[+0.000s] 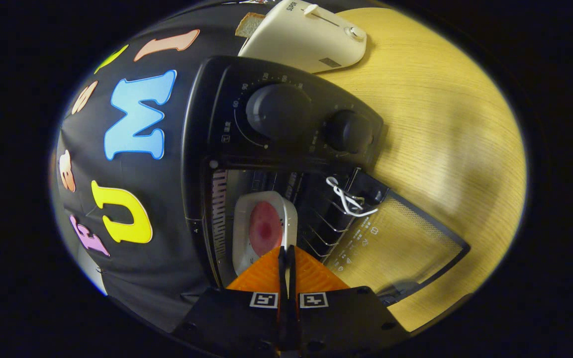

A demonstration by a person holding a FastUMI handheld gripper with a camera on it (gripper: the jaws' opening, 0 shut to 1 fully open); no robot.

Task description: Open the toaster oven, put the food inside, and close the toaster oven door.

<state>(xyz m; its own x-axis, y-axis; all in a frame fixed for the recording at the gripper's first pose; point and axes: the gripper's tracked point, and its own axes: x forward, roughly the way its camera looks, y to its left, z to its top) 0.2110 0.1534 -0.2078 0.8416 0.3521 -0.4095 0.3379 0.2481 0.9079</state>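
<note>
Pale wood-grain tabletop [440,129], warm light; black cloth wall [167,238] behind; cream pop-up toaster [306,37] at back.

We see a cream pop-up toaster [311,37] on our light wooden table [445,134], a bread slice [249,24] beside it, black cloth wall [167,233] behind.

The toaster oven [286,149] mouth stands open, door [401,243] dropped aside; the plate [261,228] fills its near rack.

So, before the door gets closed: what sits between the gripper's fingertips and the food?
In the gripper view, only the rim of the white plate separates the closed gripper from the pink food, which lies on it inside the open toaster oven.
</note>
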